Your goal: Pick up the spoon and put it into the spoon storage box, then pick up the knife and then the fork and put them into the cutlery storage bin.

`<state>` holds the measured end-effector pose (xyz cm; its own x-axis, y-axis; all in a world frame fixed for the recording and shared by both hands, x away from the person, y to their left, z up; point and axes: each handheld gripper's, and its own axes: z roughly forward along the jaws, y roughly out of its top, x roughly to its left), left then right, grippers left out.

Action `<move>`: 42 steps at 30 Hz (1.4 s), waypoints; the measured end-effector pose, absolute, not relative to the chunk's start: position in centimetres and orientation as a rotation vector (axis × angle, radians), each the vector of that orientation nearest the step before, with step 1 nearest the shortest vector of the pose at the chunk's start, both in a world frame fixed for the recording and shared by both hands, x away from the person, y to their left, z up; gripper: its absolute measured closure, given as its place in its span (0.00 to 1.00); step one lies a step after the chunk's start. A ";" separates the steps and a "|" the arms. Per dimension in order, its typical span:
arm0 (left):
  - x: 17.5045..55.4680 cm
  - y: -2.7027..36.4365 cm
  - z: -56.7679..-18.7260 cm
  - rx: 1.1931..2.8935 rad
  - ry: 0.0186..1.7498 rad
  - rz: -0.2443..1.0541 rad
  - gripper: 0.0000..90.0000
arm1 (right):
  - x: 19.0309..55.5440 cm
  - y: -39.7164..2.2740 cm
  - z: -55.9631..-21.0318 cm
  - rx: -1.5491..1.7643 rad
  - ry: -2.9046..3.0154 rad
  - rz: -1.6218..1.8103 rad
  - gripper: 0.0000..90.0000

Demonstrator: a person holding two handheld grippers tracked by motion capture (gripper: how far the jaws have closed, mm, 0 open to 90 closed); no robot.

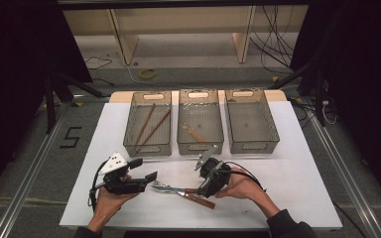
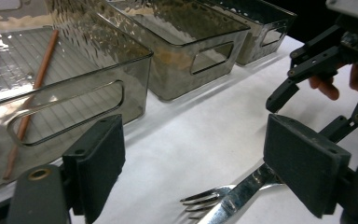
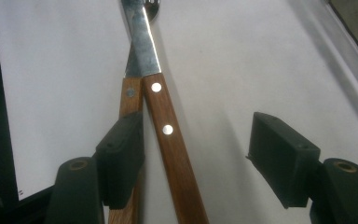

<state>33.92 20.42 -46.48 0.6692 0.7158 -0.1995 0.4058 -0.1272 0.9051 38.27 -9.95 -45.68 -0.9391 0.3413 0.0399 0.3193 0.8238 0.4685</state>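
Both forearms come in from the near edge, each hand wrapped around a gripper. The left gripper (image 1: 146,170) lies low and level, pointing right — its jaws stand wide apart. The right gripper (image 3: 196,154) tilts down towards the tabletop, jaws parted too, pads (image 3: 121,154) pressing nothing.

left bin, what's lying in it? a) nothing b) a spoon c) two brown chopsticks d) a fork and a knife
c: two brown chopsticks lie slanted on the floor of the left bin, while the fork and the knife lie crossed on the white table in front of the bins.
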 end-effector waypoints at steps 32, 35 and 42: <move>33.7 20.3 -46.5 1.747 0.901 0.343 0.19 | 38.1 -8.3 -46.8 0.361 3.012 0.630 0.65; 33.7 20.2 -46.5 1.750 0.900 0.343 0.19 | 37.8 -8.0 -46.9 0.346 3.012 0.610 0.69; 33.7 20.2 -46.5 1.751 0.898 0.344 0.19 | 37.6 -7.7 -46.9 0.312 3.014 0.585 0.79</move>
<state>33.71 20.24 -46.53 0.6723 0.7139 -0.1959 0.4004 -0.1282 0.9073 37.60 -7.69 -46.92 -0.9781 0.2078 -0.0154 0.1869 0.9077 0.3756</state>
